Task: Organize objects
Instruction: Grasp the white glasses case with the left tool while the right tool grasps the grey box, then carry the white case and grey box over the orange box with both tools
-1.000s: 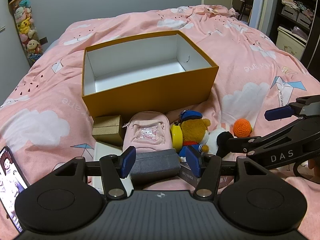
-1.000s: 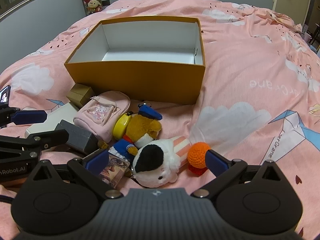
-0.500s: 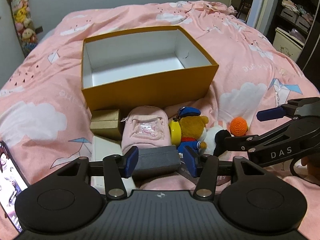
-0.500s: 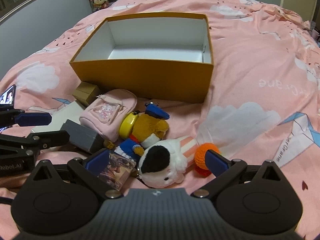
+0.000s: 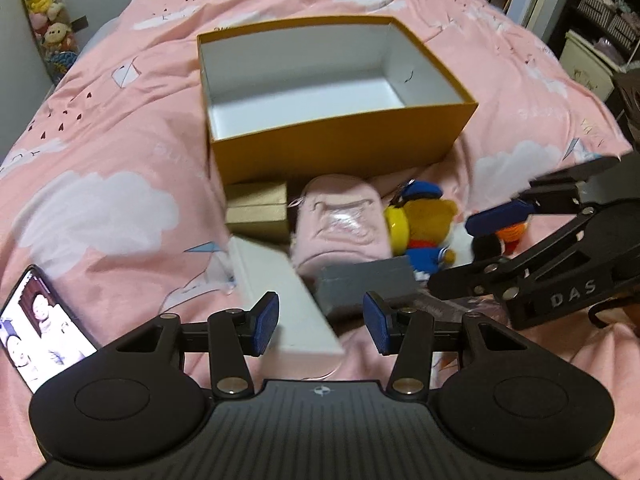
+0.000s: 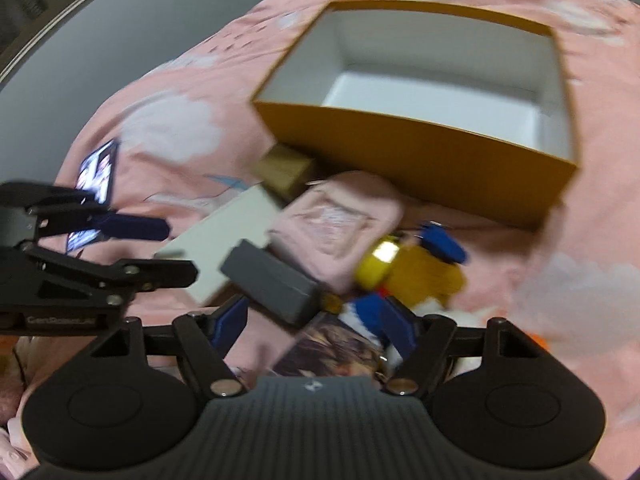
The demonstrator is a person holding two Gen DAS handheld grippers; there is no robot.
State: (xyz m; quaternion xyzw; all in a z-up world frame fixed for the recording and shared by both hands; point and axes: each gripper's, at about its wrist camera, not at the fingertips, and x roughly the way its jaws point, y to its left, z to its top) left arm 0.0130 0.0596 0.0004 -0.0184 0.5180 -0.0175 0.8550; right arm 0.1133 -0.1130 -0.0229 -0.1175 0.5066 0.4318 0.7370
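Observation:
An open orange box [image 5: 340, 148] with a white inside stands empty on the pink bed; it also shows in the right wrist view [image 6: 420, 140]. In front of it lie a gold box [image 5: 256, 208], a pink pouch [image 5: 340, 220], a bear plush [image 5: 424, 220], a grey box [image 5: 366, 284] and a flat white box [image 5: 280, 300]. My left gripper [image 5: 320, 328] is open above the white box's near end. My right gripper [image 6: 316, 324] is open, low over a picture card [image 6: 336, 352] beside the grey box [image 6: 272, 284].
A lit phone [image 5: 36, 332] lies on the bed at the left. An orange knit ball [image 5: 512, 234] and a white plush sit behind the right gripper. Shelves and baskets [image 5: 600, 28] stand at the far right. Plush toys [image 5: 44, 16] hang at the far left wall.
Both grippers moved left over the pile. The left gripper now frames the white box instead of the grey box. The right gripper swung from the white plush toward the card and narrowed.

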